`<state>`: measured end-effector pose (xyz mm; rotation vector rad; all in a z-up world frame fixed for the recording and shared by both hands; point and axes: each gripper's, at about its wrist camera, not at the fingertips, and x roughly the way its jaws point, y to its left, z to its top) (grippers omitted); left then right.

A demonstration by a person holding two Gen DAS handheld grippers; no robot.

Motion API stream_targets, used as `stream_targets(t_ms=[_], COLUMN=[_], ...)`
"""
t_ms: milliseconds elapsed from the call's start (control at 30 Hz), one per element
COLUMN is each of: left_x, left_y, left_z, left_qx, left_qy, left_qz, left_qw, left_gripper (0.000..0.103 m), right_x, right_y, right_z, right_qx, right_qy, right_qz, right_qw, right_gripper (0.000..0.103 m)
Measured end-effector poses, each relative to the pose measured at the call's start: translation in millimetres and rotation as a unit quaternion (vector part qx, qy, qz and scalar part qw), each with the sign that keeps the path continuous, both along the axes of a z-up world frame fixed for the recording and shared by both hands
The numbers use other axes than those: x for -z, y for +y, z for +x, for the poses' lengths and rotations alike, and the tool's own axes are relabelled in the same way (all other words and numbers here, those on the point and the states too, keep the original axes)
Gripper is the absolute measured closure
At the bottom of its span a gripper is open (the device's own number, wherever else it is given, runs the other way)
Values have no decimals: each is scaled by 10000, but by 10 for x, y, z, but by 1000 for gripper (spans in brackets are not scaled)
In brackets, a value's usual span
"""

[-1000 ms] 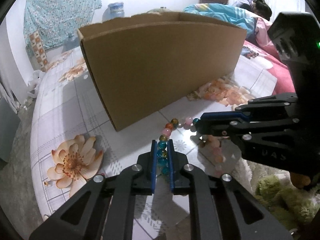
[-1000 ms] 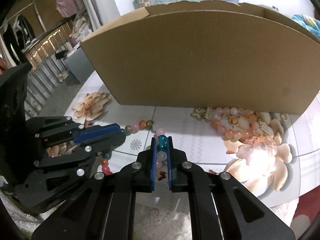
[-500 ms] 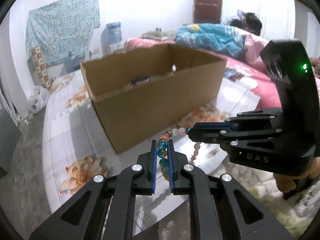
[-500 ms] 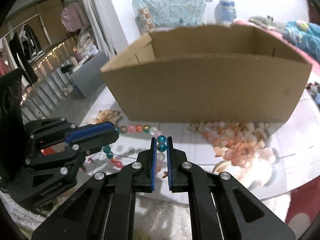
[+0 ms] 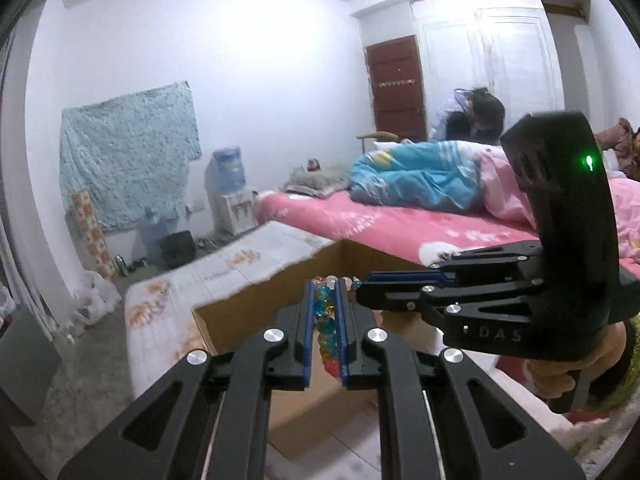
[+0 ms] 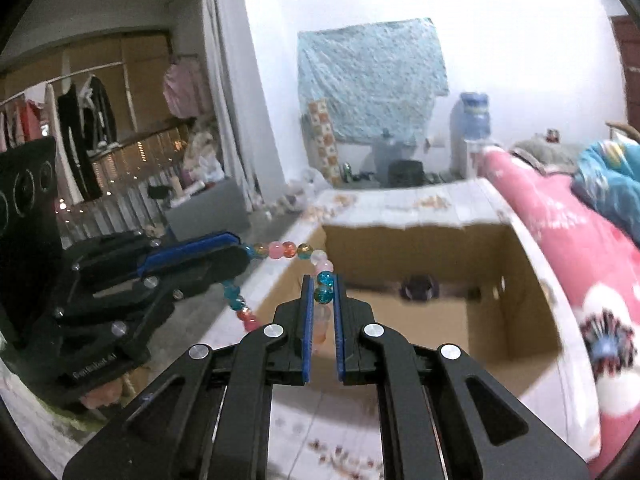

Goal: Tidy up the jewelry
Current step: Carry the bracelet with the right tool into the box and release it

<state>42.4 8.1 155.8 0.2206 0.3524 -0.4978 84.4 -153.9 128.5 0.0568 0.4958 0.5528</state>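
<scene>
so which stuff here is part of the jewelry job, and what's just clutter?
In the job:
- beaded bracelet, pinched by both tongs
- left tongs
- right tongs
- cardboard box, dark item inside

Lying about:
- water dispenser
- blue blanket
- hanging clothes

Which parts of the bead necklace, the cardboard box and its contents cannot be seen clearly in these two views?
- Bead necklace: in the right wrist view its lower loop disappears behind the left hand-held gripper; in the left wrist view most beads sit hidden between the pads.
- Dark item in the cardboard box: too blurred to identify.
- Cardboard box: in the left wrist view both gripper bodies cover its inside.
- Right hand-held gripper: its pads hide the held beads' far side.
</scene>
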Motion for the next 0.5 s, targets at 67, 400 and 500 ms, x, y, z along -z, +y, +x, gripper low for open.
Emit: stream_targets(t_ms=[67,400,500], left_x=[21,583,748], left_y=[4,136,170], left_z=[193,692,815], left_qx=[-126,-535,-608], left_qy=[26,841,1070], left_qz=[35,351,423], left_qw=[9999,9944,9915], left_gripper=[94,94,94], right_x=[6,560,670], right_y=[1,235,319], right_z=[230,865,1036], right_qx=[-113,-327,-395], right_qy=[153,1379,1659], right_qz=[56,-23,-50], right_qw=[9998,9899,9853], right_gripper=[96,96,96])
